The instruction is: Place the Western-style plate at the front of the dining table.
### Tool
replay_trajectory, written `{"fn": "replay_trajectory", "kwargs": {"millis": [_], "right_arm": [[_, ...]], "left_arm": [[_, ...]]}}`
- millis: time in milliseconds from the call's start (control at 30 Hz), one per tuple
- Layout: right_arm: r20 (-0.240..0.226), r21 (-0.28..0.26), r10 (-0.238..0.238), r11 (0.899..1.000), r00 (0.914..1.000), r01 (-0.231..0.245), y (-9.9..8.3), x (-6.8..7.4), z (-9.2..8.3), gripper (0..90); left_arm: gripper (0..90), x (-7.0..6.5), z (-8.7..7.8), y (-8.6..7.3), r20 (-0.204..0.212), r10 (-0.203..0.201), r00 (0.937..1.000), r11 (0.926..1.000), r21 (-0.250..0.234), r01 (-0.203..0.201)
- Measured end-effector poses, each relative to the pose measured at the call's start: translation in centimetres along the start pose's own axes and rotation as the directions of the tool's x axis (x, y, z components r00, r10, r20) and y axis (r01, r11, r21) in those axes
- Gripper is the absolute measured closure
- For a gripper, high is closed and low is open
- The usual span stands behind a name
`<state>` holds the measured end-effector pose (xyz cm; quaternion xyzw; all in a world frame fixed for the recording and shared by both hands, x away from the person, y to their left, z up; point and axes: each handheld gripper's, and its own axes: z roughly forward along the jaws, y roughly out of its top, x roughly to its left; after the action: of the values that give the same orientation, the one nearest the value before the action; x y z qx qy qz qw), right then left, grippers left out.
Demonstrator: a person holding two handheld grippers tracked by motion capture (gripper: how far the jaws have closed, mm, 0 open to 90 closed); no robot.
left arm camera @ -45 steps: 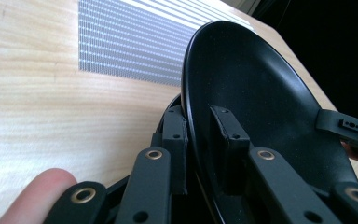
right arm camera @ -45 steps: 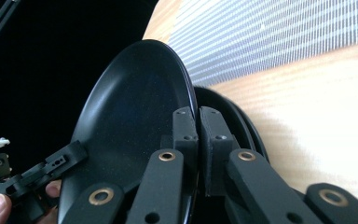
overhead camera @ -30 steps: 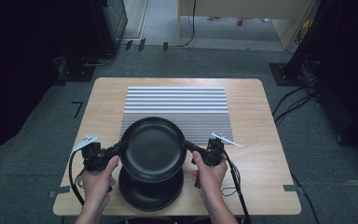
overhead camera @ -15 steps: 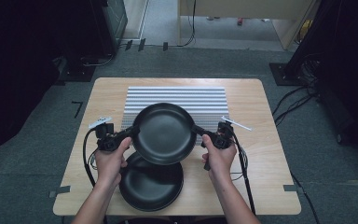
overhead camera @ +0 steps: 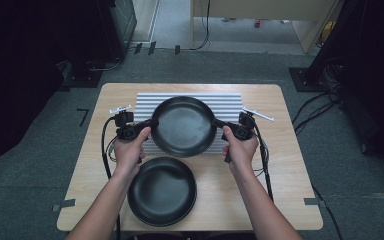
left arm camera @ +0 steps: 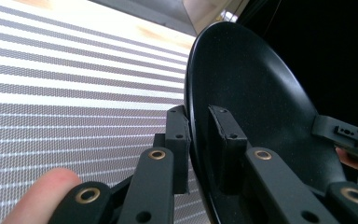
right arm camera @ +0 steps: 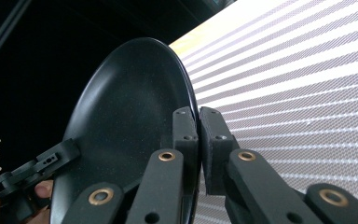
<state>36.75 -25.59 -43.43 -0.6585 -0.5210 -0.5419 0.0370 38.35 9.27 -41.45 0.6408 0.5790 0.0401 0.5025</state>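
Observation:
A black round plate point(overhead camera: 184, 125) hangs above the striped mat point(overhead camera: 230, 102), held level by both grippers. My left gripper point(overhead camera: 152, 122) is shut on its left rim, and my right gripper point(overhead camera: 216, 122) is shut on its right rim. In the left gripper view the jaws clamp the plate's rim point(left arm camera: 196, 140), with the other gripper farther off at the right. The right gripper view has the plate point(right arm camera: 130, 126) edge-on between the pads point(right arm camera: 186, 135). A second black plate point(overhead camera: 162, 191) lies on the wooden table point(overhead camera: 290, 165) near the front edge.
The grey-and-white striped mat covers the table's far middle. Cables trail from both grippers down the table's sides. Dark floor and black equipment surround the table, and a pale cabinet point(overhead camera: 260, 15) stands beyond it.
Both hands have carried the upper plate away from the person, off the lower plate and over the striped mat. The lower plate has stayed put.

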Motion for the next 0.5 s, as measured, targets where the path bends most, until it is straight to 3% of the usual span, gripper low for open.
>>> {"fn": "replay_trajectory", "kwargs": {"millis": [500], "right_arm": [[0.076, 0.030, 0.013, 0.999, 0.9970, -0.016, 3.2, -2.4, 3.6, 86.1]], "left_arm": [[77.6, 1.4, 5.2, 1.9, -0.053, -0.015, 0.9985, 0.9968, 0.078, 0.019]]}}
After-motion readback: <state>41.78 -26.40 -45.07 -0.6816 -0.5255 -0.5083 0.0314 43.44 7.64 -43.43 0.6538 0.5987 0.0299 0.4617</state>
